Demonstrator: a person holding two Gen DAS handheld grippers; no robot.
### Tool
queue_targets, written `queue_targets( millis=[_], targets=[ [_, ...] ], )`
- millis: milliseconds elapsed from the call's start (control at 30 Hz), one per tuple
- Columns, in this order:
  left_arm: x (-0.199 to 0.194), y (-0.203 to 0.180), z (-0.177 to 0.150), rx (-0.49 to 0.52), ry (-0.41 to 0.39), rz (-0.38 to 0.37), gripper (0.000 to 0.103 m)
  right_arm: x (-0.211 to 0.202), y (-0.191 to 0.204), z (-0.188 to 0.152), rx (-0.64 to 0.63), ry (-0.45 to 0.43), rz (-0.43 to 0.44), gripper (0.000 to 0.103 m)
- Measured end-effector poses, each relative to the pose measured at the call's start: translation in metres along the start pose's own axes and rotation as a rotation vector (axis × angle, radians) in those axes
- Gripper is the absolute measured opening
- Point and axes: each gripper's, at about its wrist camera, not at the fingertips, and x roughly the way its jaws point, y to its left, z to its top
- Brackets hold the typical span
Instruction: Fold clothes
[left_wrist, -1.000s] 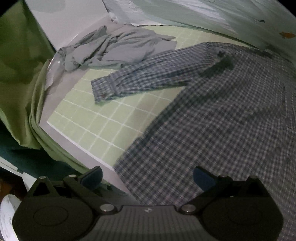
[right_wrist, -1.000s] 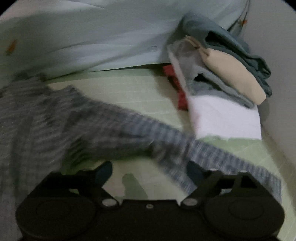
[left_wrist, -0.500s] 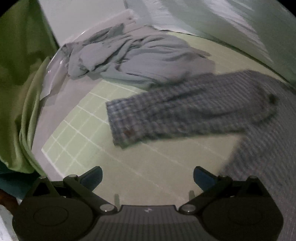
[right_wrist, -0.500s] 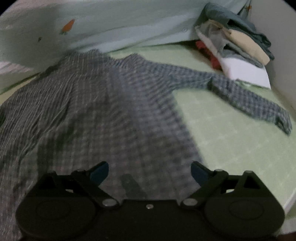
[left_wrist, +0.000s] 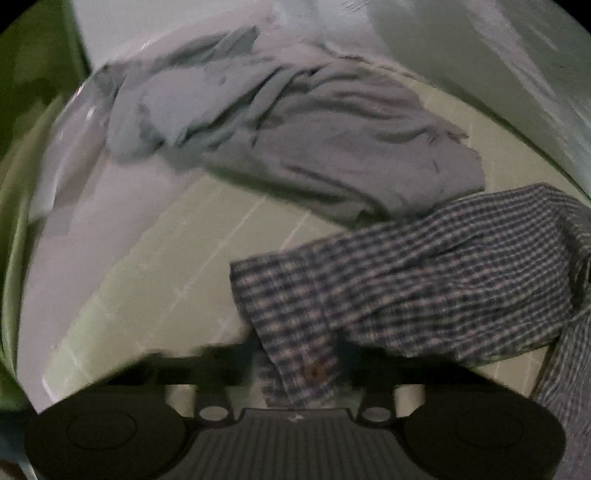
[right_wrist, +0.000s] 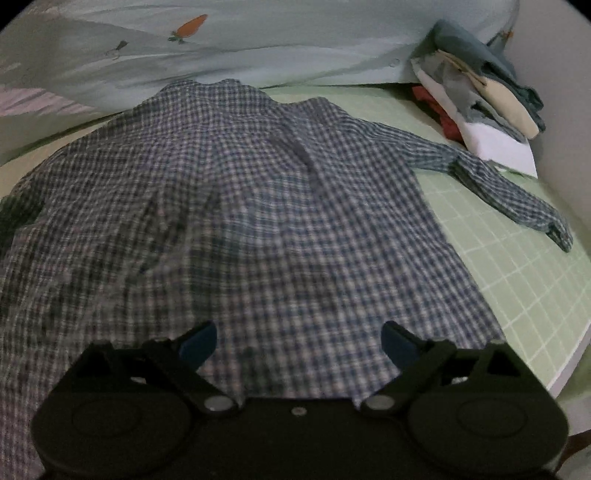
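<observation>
A blue-and-white checked shirt (right_wrist: 258, 206) lies spread flat on the green grid mat (right_wrist: 517, 280). In the left wrist view its left sleeve (left_wrist: 424, 280) runs in from the right, and the buttoned cuff (left_wrist: 295, 332) sits between the jaws of my left gripper (left_wrist: 299, 363), which is shut on it. The left fingers are blurred. My right gripper (right_wrist: 298, 341) hovers open over the lower body of the shirt, nothing between its blue-padded fingers (right_wrist: 195, 341). The right sleeve (right_wrist: 509, 195) lies stretched out toward the mat's right edge.
A crumpled grey garment (left_wrist: 295, 122) lies behind the left sleeve. A stack of folded clothes (right_wrist: 487, 107) stands at the back right corner. A pale bed sheet with a carrot print (right_wrist: 192, 27) borders the far side. The mat's edge (right_wrist: 569, 362) drops off at right.
My left gripper moved forward onto the sleeve cuff and went from open to shut on it. The right gripper swung from the right sleeve back over the shirt's body and stays open.
</observation>
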Motion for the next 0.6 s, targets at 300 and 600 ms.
queue_targets(
  millis=[300, 600],
  targets=[
    [0.000, 0.047, 0.043, -0.077, -0.114, 0.105, 0.016, -0.007, 0.014, 0.000, -0.060, -0.004, 0.003, 0.096],
    [-0.044, 0.000, -0.003, -0.019, -0.136, 0.001, 0.076, 0.000, -0.069, 0.002, 0.028, -0.023, -0.073, 0.097]
  ],
)
